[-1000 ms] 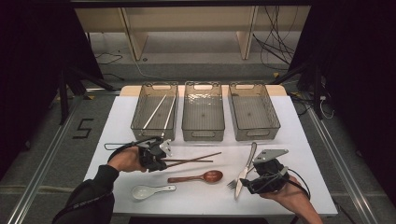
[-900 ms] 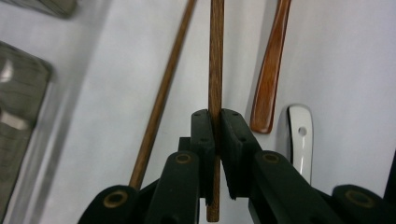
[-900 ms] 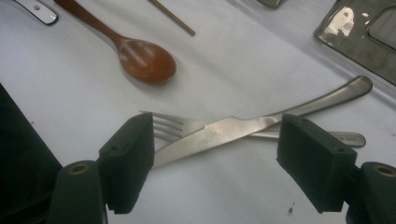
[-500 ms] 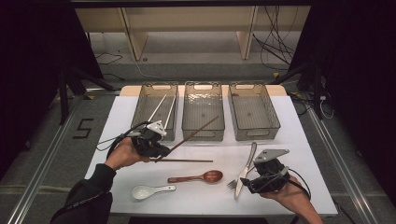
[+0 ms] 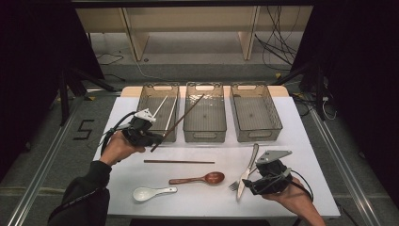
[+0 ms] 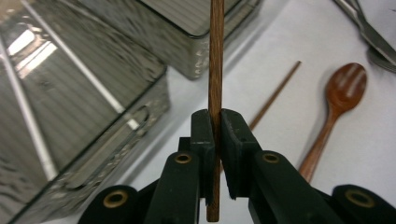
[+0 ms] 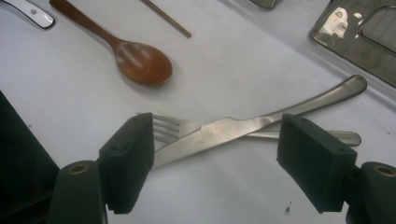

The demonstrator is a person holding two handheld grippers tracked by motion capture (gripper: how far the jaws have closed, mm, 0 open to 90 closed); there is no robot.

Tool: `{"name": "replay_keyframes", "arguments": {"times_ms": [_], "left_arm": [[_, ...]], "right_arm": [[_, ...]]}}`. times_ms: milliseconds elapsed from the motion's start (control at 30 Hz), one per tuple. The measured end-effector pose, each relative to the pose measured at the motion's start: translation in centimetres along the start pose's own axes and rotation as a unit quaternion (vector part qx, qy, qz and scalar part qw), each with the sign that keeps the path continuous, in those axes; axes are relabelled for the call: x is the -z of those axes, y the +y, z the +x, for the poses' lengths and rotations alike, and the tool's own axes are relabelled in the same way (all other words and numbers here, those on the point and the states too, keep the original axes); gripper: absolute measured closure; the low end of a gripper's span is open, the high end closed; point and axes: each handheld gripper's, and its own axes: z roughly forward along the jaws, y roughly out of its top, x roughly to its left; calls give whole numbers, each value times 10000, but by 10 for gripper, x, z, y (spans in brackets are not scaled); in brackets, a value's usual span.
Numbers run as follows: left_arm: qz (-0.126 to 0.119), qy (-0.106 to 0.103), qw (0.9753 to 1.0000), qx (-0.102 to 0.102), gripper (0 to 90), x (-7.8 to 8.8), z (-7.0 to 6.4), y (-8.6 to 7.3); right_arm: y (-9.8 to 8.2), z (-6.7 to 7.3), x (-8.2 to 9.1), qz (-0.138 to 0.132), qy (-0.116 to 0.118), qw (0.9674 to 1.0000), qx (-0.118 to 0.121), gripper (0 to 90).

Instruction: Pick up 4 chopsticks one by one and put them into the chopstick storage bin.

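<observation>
The left gripper [image 5: 149, 136] is raised over the left part of the desk [image 5: 306, 155], just in front of the left bin [image 5: 159, 109]. Its jaws are clamped narrow on a dark wooden chopstick [image 5: 178, 123], gripped near its lower end; in the left gripper view the stick [image 6: 215, 56] runs straight up between the two black pads. Seen from above, the held chopstick slants up and to the right, its free tip over the near left corner of the middle bin [image 5: 204, 113]. It is clear of the desk surface.

The left bin holds two pale chopsticks [image 5: 165, 109] lying lengthwise. The middle bin and the right bin [image 5: 255, 112] stand side by side along the far edge.

A second wooden chopstick [image 5: 179, 162] lies flat on the desk, parallel to the near edge, left of centre. Just nearer lies a wooden spoon [image 5: 197, 179], bowl to the right. A white ceramic spoon [image 5: 149, 192] lies close to the near edge.

The right gripper [image 5: 244, 184] rests low near the right part of the near edge, jaws wide apart. Between them, on the desk, a knife [image 7: 243, 130] lies crossed over a fork [image 7: 177, 127]; the pads appear not to touch either piece, though the left pad sits very close to the tines.
</observation>
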Motion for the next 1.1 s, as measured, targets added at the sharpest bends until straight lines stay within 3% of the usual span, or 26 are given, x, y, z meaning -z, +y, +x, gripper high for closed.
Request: {"name": "replay_keyframes", "arguments": {"times_ms": [67,167,400,500,867,1100], "left_arm": [[16,299,9995,-54,832,1,5,0],[-67,296,9994,142,832,4,16,0],[-155,510,9975,454,832,6,36,5],[-141,660,9964,503,832,4,45,7],[-115,882,9931,771,832,4,70,15],[-18,1159,9895,865,832,-3,85,16]], "right_arm": [[0,0,0,-8,3,10000,-5,283],[0,-1,0,-2,6,10000,-7,283],[0,-1,0,6,8,10000,-18,283],[0,-1,0,2,20,10000,6,283],[0,-1,-1,2,31,10000,-3,283],[0,-1,-1,6,49,10000,-9,283]]}}
